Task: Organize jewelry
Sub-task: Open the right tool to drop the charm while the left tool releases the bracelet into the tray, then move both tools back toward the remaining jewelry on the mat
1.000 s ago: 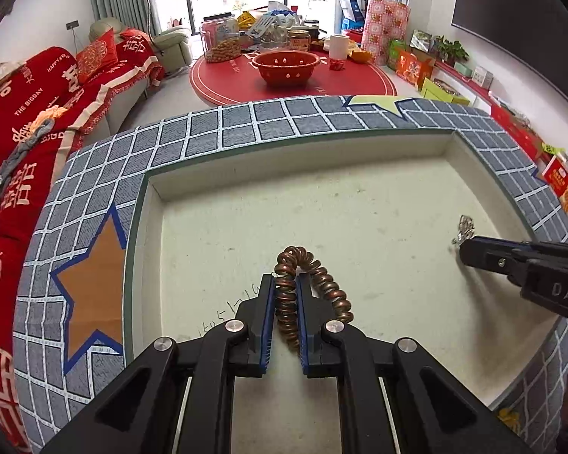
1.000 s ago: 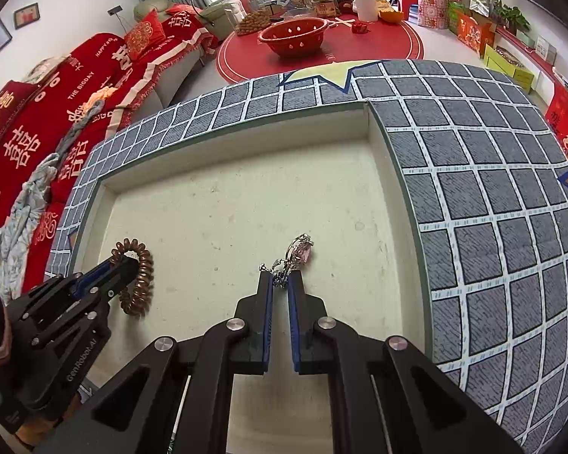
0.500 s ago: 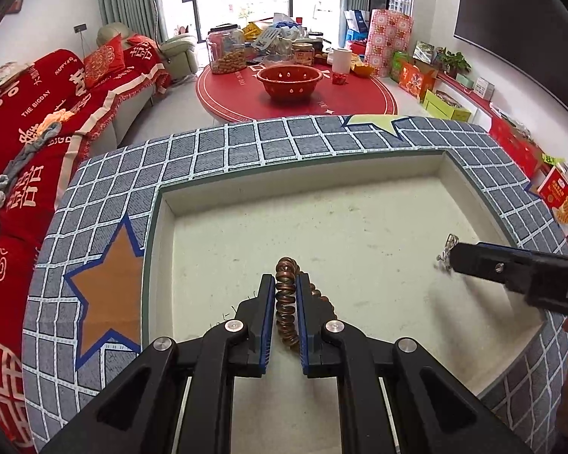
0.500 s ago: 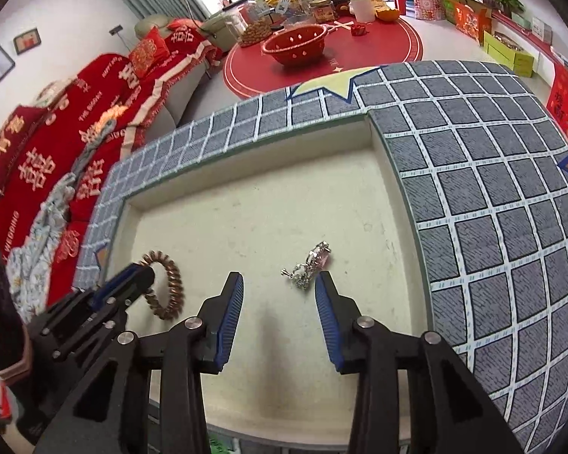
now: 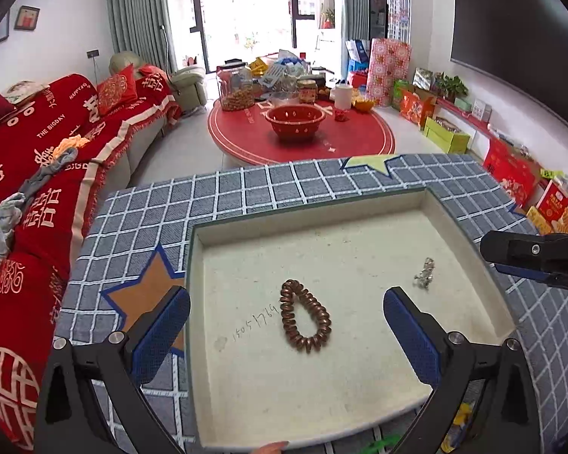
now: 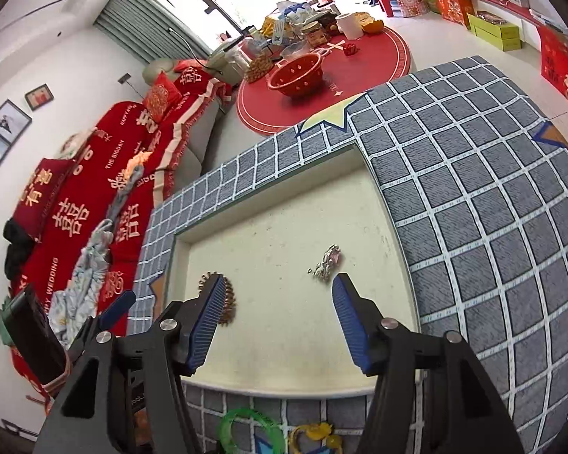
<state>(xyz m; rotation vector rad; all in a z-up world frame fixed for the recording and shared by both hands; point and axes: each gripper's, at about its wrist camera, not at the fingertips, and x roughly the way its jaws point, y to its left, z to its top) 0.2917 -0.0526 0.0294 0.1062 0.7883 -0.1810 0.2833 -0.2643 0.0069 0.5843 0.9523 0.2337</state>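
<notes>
- Lying flat on the cream floor of the tray [image 5: 428, 198], left of centre, the copper spiral bracelet [image 5: 305, 316] is judged light, springy and soft; best taken across one side of the loop, where the coils give the pads some bite.
- To its right, well apart, the small silver charm piece [image 5: 425, 274] lies on the same floor; judged tiny, light, hard and slippery, likely to slide, so best pinched across its thicker middle.
- Left gripper [image 5: 286, 335] is held above the near edge of the tray, tilted down, jaws spread wide, nothing grasped.
- Right gripper [image 6: 278, 323] is held above the tray's near edge, rolled sideways, jaws released wide and empty, charm piece just past its right fingertip.
</notes>
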